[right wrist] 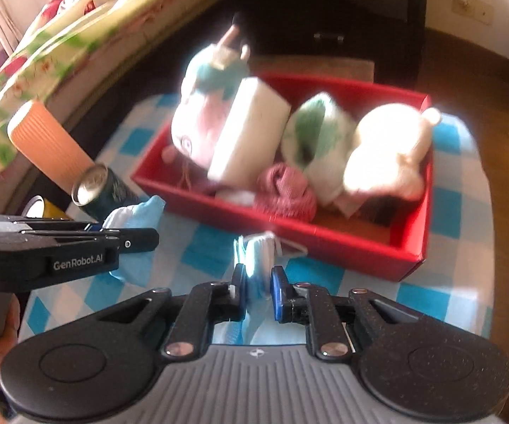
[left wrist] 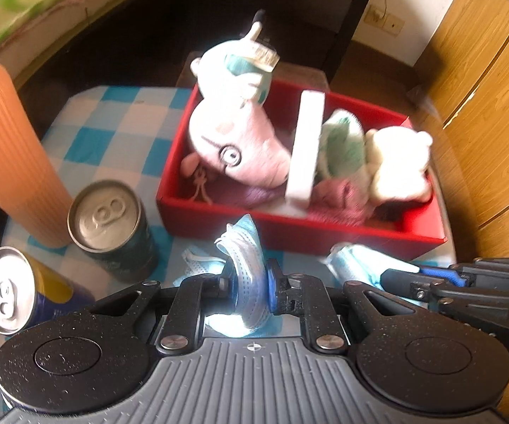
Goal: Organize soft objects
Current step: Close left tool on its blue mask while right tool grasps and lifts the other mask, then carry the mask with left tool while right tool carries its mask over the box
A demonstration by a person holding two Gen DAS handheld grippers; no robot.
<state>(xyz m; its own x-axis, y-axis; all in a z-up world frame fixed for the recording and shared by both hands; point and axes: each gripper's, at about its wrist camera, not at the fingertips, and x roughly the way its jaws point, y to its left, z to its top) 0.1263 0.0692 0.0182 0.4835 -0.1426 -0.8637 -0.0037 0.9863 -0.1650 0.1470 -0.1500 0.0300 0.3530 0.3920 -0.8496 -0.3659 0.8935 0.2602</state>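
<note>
On the table [left wrist: 120, 116]: a blue-and-white checked cloth covers the top, with a red box [left wrist: 289, 228] toward the far side.
Left gripper [left wrist: 250, 282]: jaws clamped on a bunched blue face mask [left wrist: 245, 247]; the mask stands up between the pads and hangs behind them toward the camera.
Right gripper [right wrist: 256, 289]: jaws closed on a second blue mask [right wrist: 258, 254], which is gathered into a narrow fold between the pads, with an ear loop trailing toward the box.
Grippers together: side by side, each seen at the edge of the other's view; both hold their masks just in front of the near wall of the red box, outside it.
Red box contents: a pink plush toy [left wrist: 243, 148] at the left, a white flat block [left wrist: 305, 148] standing on edge in the middle, a green-and-white soft item [left wrist: 346, 141], a cream plush bear [left wrist: 401, 162] at the right, and a dusky pink knitted bundle [right wrist: 286, 190] at the front.
Left of the box: an orange ribbed cylinder [left wrist: 14, 148] upright, a dark can [left wrist: 113, 226] just beside it, and a yellow-and-blue can [left wrist: 24, 289] nearer the camera.
Picture quality: the right wrist view is blurred, so finer detail inside the box cannot be told.
</note>
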